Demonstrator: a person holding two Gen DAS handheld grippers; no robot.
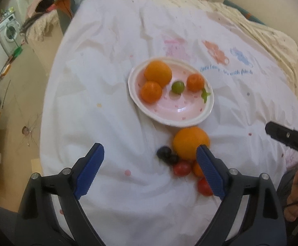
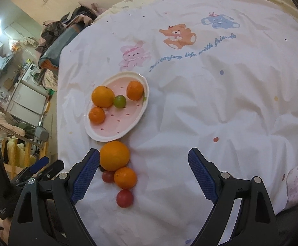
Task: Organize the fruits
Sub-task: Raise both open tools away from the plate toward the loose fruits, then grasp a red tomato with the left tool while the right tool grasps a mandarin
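Bedding comes first: a white sheet (image 2: 220,106) printed with cartoon animals covers the whole work surface, soft and creased, so round fruit settles into its folds instead of rolling off.

On it sits the pink oval plate (image 2: 108,138), the likely collecting spot, since it already holds a large orange (image 2: 102,96), two mandarins (image 2: 135,90) and a green grape (image 2: 119,101), all gathered toward its far half with the near half bare.

Just beside the plate's near rim lies a loose orange (image 2: 114,155), the biggest piece not yet collected. Close behind it, in a tight cluster, come a small mandarin (image 2: 125,177), two red cherry tomatoes (image 2: 124,198) and dark grapes (image 1: 166,154), the last clear only in the left wrist view.

The right gripper (image 2: 143,157) hangs above the sheet with its jaws spread wide and nothing between them; its left finger is nearly level with the loose orange, seemingly lined up to take it. The left gripper (image 1: 150,153) is likewise spread and empty, its right finger overlapping the cluster in view, though contact cannot be told.

By my reading, roughly half the fruit remains to be moved.
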